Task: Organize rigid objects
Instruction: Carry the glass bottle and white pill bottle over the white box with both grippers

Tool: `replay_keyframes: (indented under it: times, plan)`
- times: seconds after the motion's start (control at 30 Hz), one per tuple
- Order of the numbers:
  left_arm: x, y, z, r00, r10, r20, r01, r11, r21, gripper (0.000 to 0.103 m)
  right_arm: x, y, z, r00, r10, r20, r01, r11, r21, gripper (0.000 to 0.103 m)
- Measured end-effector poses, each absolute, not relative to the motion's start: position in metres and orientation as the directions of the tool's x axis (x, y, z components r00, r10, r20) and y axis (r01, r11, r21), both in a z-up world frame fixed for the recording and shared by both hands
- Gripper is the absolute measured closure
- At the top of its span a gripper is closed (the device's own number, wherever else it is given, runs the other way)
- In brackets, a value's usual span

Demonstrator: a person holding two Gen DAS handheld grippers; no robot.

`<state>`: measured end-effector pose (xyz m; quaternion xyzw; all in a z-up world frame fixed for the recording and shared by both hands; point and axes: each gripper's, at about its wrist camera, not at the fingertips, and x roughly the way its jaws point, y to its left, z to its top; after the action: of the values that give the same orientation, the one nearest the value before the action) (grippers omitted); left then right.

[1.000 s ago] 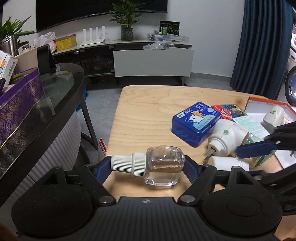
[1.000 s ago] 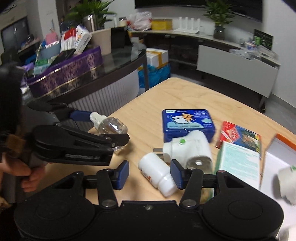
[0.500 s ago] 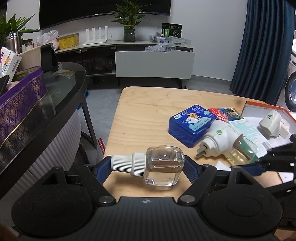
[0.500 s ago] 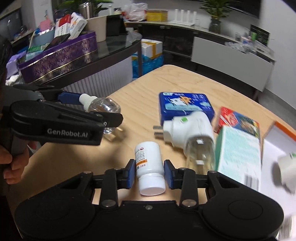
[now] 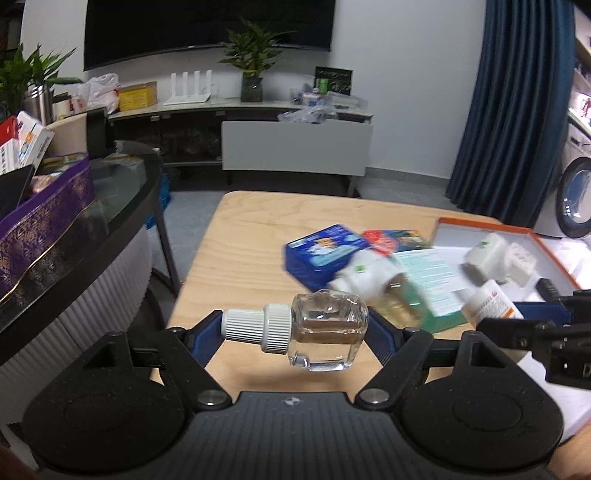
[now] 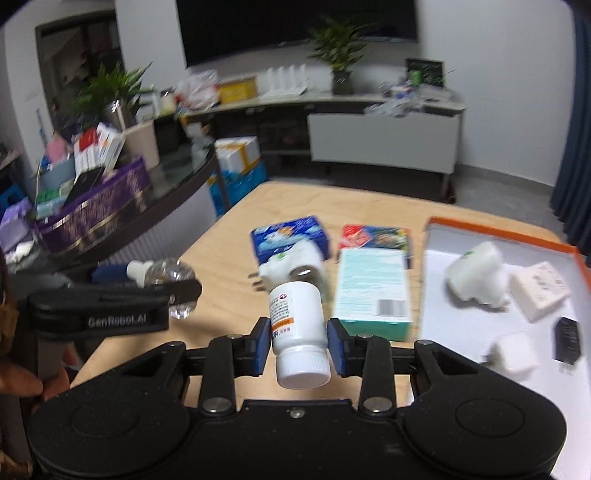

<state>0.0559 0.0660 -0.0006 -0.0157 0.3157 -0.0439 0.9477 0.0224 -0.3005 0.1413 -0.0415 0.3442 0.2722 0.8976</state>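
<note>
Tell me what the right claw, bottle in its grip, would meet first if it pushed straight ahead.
Probably the white plug-in vaporizer lying just beyond the white pill bottle held by the right claw; depth is unclear.

White walls (image 5: pixel 413 92); a dark screen (image 5: pixel 207 26) above a low sideboard (image 5: pixel 295 151); blue curtain (image 5: pixel 513 110) at right

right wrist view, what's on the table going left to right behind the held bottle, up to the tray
blue tin → red packet → orange-rimmed tray. The white plug-in diffuser and teal box overlap these, so I leave them out.
</note>
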Motion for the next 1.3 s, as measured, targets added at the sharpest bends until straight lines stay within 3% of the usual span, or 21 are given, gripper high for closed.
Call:
replay_keyframes:
  times: [0.7,1.3]
  plan:
    - [0.04,-0.035,0.024,0.778,-0.214,-0.591,0.188,0.976,-0.107,0.021,-0.004,-0.442,0.172,0.787,0.286,-0.546,-0.232,0.958,0.167,0.061]
    - [0.041,-0.099,0.031,0.763,-0.314,-0.565,0.314,0.944,-0.102,0.021,-0.008,-0.49,0.173,0.829,0.21,-0.518,-0.129,0.973,0.189,0.061]
